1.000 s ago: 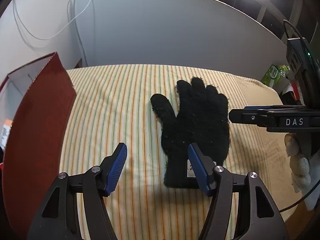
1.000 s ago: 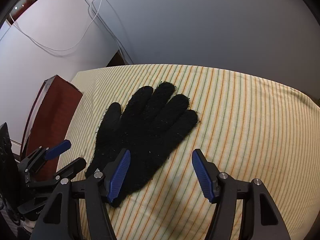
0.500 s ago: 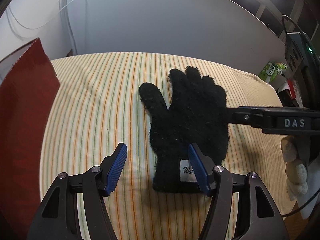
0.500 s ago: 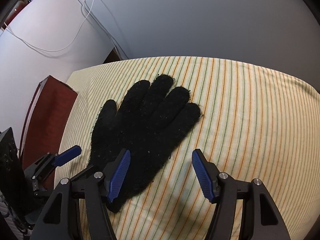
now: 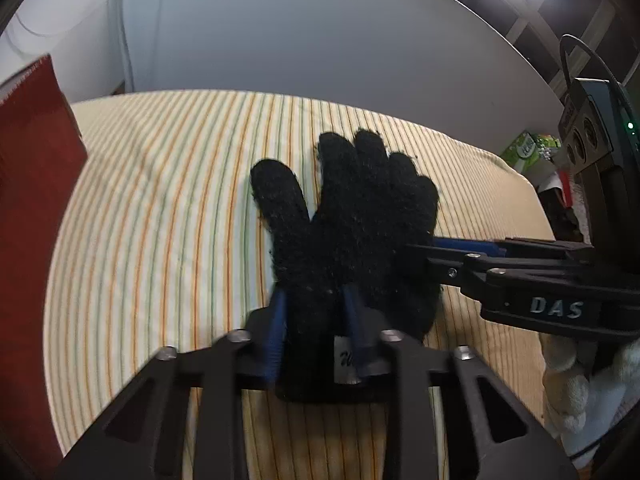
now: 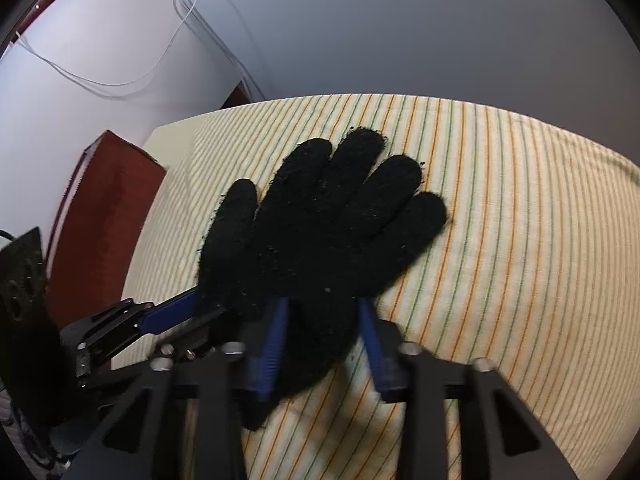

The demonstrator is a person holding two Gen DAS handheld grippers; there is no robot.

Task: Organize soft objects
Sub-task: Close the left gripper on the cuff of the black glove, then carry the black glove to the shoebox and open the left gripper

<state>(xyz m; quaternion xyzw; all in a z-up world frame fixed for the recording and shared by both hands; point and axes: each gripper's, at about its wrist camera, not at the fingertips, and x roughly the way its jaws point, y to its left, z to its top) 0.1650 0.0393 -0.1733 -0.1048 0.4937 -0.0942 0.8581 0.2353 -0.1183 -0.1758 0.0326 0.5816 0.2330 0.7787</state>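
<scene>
A black knitted glove (image 5: 352, 224) lies flat on the striped cloth, fingers pointing away; it also shows in the right wrist view (image 6: 320, 240). My left gripper (image 5: 316, 320) has closed on the glove's cuff near its white label (image 5: 343, 360). My right gripper (image 6: 324, 324) has closed on the glove's little-finger side edge. In the left wrist view the right gripper reaches in from the right, and in the right wrist view the left gripper reaches in from the lower left.
A dark red box (image 5: 28, 240) stands at the left edge of the striped cloth (image 5: 160, 208); it also shows in the right wrist view (image 6: 100, 224). A grey wall panel (image 5: 300, 40) stands behind. A green packet (image 5: 524, 152) and clutter lie beyond the right edge.
Both grippers moved forward onto the glove and closed their jaws from wide open, the left on the cuff, the right on the side edge. The glove stays on the cloth.
</scene>
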